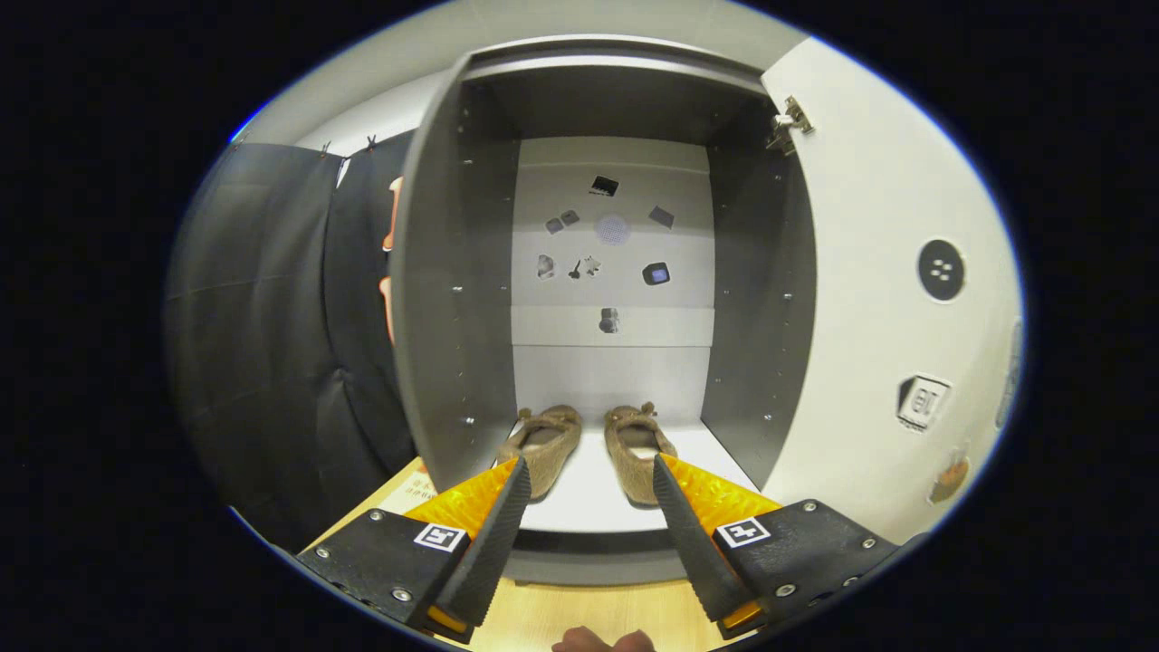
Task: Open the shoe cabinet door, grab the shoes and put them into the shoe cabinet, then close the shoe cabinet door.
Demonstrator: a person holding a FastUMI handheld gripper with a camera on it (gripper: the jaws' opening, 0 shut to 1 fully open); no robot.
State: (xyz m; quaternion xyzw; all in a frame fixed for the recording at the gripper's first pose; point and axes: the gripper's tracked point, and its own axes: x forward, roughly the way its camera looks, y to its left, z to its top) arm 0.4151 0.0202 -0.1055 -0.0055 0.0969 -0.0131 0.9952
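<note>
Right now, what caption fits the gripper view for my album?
Open gripper faces two shoes side by side inside the cabinet, door open.

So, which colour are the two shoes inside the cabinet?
The shoes are brownish tan, seen best in the gripper view, just beyond the open gripper.

Gripper point(587, 475): two long tapering fingers point(493, 534) showing ribbed inner faces, spreading wide apart, gripping nothing. Each finger sitting on flat angular mounting plate point(385, 552), plate carrying round-head screws point(377, 515) at corners. Small square black-and-white fiducial marker point(440, 536) showing on each plate. Part of person's hand point(602, 640) showing between plates.
</note>
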